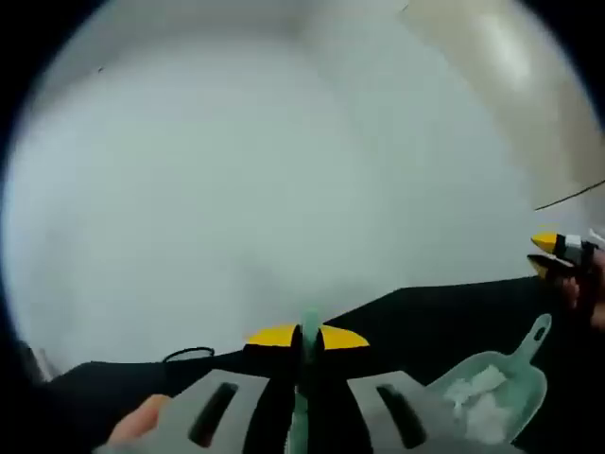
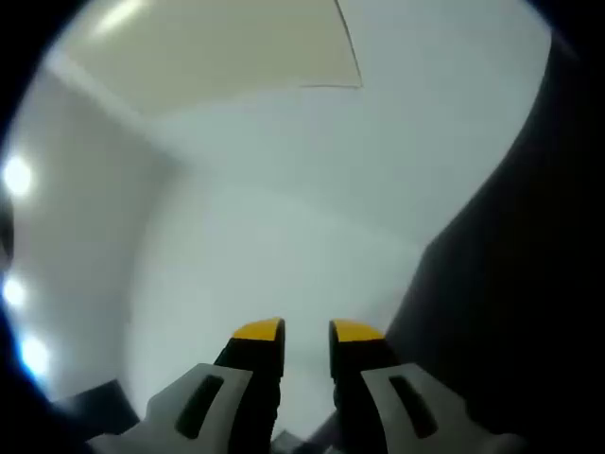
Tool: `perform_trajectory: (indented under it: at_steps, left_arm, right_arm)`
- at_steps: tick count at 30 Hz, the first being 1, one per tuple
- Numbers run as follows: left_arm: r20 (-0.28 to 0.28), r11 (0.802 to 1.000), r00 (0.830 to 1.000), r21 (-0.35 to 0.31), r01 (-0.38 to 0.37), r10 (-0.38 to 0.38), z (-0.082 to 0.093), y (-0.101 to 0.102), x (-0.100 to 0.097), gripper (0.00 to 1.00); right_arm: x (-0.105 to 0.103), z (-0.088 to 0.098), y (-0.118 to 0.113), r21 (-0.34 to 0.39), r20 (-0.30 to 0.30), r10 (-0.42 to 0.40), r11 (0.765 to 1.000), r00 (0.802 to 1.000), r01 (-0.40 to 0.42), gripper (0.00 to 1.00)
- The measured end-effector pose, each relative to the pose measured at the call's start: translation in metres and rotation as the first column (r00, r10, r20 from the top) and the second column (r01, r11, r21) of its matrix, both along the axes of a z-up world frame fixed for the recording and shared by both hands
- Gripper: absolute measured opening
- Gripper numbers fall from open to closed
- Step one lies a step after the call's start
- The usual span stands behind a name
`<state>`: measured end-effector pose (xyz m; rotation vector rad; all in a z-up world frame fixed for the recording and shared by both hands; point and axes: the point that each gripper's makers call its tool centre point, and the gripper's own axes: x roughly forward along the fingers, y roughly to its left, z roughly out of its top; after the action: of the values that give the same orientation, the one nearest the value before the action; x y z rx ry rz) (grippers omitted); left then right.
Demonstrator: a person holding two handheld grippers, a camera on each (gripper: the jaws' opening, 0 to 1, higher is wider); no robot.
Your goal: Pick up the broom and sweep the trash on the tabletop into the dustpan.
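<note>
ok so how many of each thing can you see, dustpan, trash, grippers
dustpan: 1
pile of white trash in the dustpan: 1
thin green handle between the left gripper's jaws: 1
grippers: 2, left gripper, right gripper
total: 5

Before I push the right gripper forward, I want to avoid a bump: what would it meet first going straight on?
The right gripper, jaws slightly apart and holding nothing, points at a pale wall. Nothing stands between that I can see, so the wall likely comes first, though its depth is unclear.

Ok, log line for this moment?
left tongs shut on green handle | right tongs open | dustpan holds white trash, on black tabletop
</note>
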<state>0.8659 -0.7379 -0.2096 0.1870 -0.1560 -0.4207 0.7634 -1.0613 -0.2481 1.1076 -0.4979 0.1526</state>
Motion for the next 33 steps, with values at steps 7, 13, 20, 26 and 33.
perform_trajectory:
  at_steps: [7,13,20,26,33]
  left_arm:
    - [0.042,0.992,0.991,0.009,0.129,-0.129,0.011,-0.061,-0.046,0.05]
    - [0.075,0.975,0.976,-0.067,0.210,-0.205,0.037,-0.086,-0.064,0.04]
    - [0.129,0.962,0.980,-0.208,0.176,-0.151,0.075,-0.031,-0.061,0.04]
    - [0.113,0.990,0.994,-0.138,0.018,-0.002,0.060,0.026,-0.033,0.04]
    - [0.011,0.999,0.999,0.007,-0.033,0.033,0.015,0.042,0.010,0.04]
  right_arm:
    - [0.000,0.000,0.000,0.003,0.005,0.000,1.000,1.000,0.000,0.21]
    - [0.000,0.000,0.000,0.002,0.003,0.003,1.000,1.000,-0.003,0.21]
    - [0.001,0.000,0.001,0.005,0.004,0.008,1.000,1.000,-0.008,0.21]
    - [0.001,0.000,0.000,0.004,0.002,0.007,1.000,1.000,-0.007,0.21]
    - [0.001,0.000,-0.001,0.005,0.003,0.004,1.000,1.000,-0.004,0.20]
